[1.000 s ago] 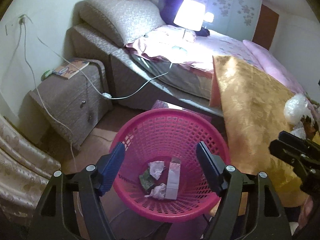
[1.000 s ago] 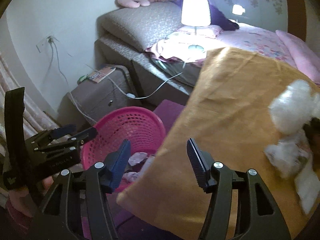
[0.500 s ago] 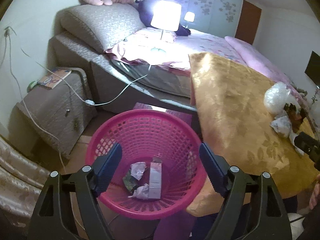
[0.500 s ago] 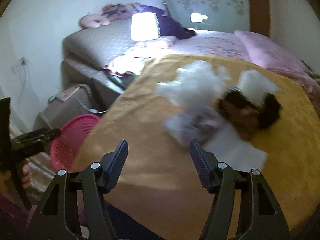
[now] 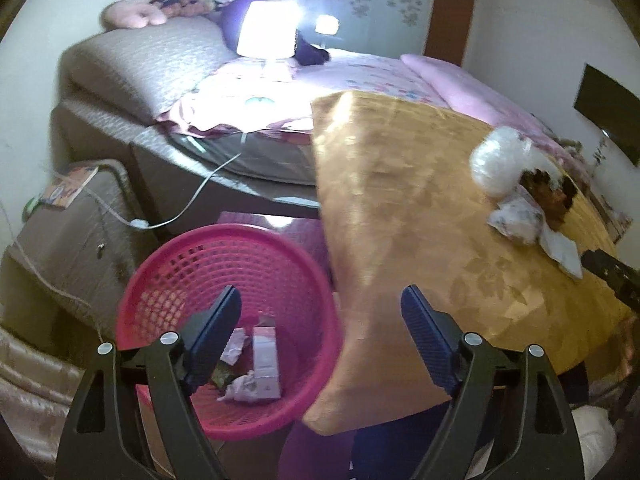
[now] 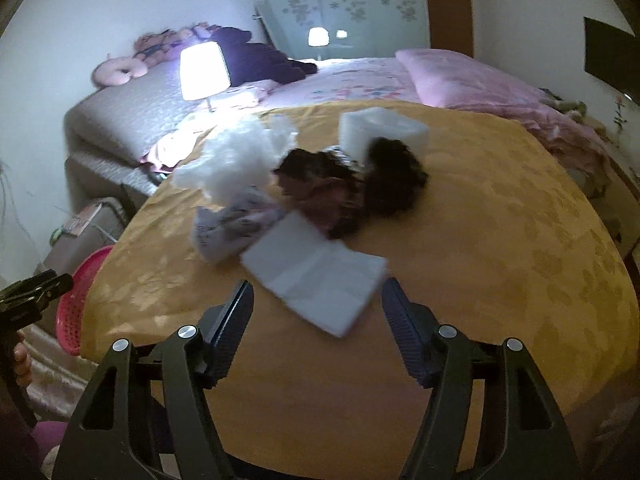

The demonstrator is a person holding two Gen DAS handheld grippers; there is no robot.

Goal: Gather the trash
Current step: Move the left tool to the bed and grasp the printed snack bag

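The table with the golden cloth (image 6: 500, 240) carries the trash pile (image 6: 304, 184); the pink basket (image 5: 224, 280) stands beside it on the floor. The white paper (image 6: 316, 276) lies nearest, so the right gripper (image 6: 316, 316) should probably lower over its edge. Both grippers have just been opening; the left gripper (image 5: 320, 320) also holds nothing.

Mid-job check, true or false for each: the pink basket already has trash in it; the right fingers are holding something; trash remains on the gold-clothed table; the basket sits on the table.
1. The pink plastic mesh basket already holds trash: true.
2. The right gripper holds something: false, its fingers are open and empty.
3. Trash remains on the gold-clothed table: true, including a flat white paper sheet.
4. The basket sits on the table: false, it stands on the floor beside it.
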